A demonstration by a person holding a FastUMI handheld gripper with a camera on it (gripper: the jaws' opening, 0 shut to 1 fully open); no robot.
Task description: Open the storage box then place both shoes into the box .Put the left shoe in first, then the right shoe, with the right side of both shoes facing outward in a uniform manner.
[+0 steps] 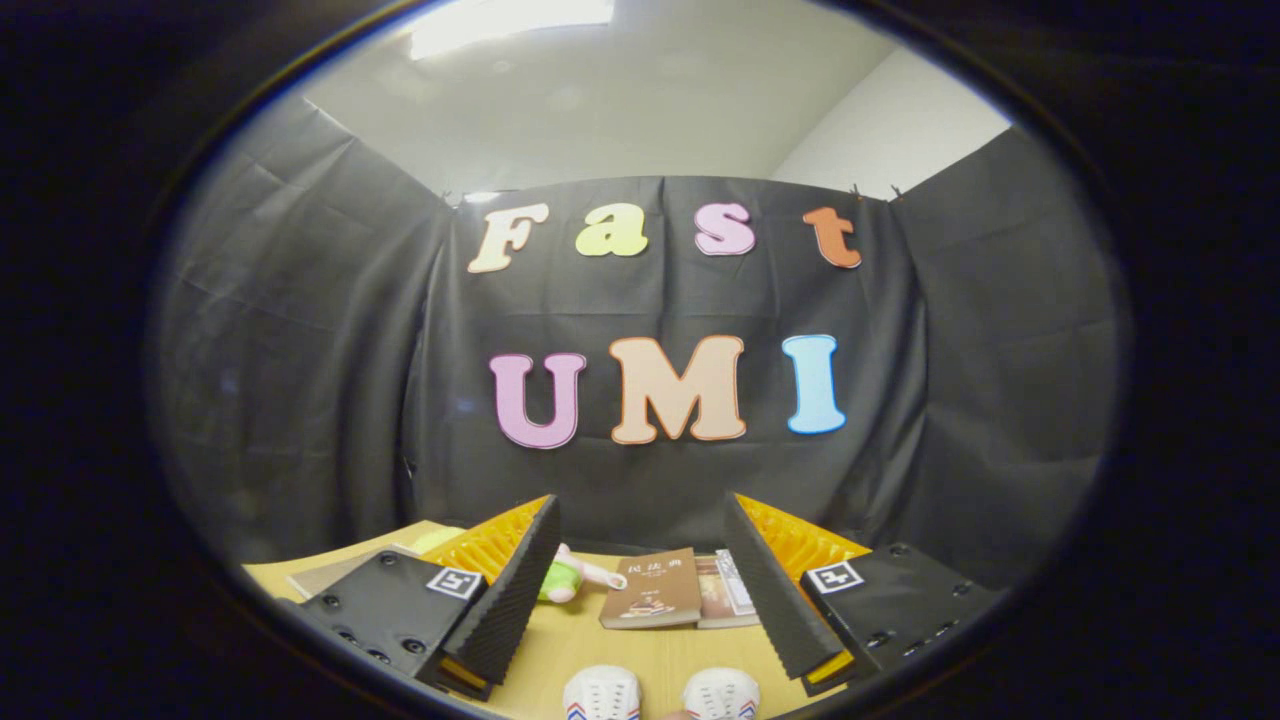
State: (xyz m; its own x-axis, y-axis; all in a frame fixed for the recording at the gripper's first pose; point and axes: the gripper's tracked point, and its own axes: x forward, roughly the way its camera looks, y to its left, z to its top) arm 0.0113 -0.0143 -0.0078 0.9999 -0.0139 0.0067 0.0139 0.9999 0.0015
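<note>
Your gripper (640, 590) is spread wide and holds nothing. Between its fingers, close in, the toes of the two white shoes sit side by side on the wooden bench (620, 645): the left-hand shoe (601, 692) and the right-hand shoe (721, 693), near each other but apart. Beyond them lie a brown book (652, 588) and a second book (722, 590) touching its side. A small green and pink toy (567, 580) rests just beside the left finger. The bench surface between shoes and books is bare wood.
</note>
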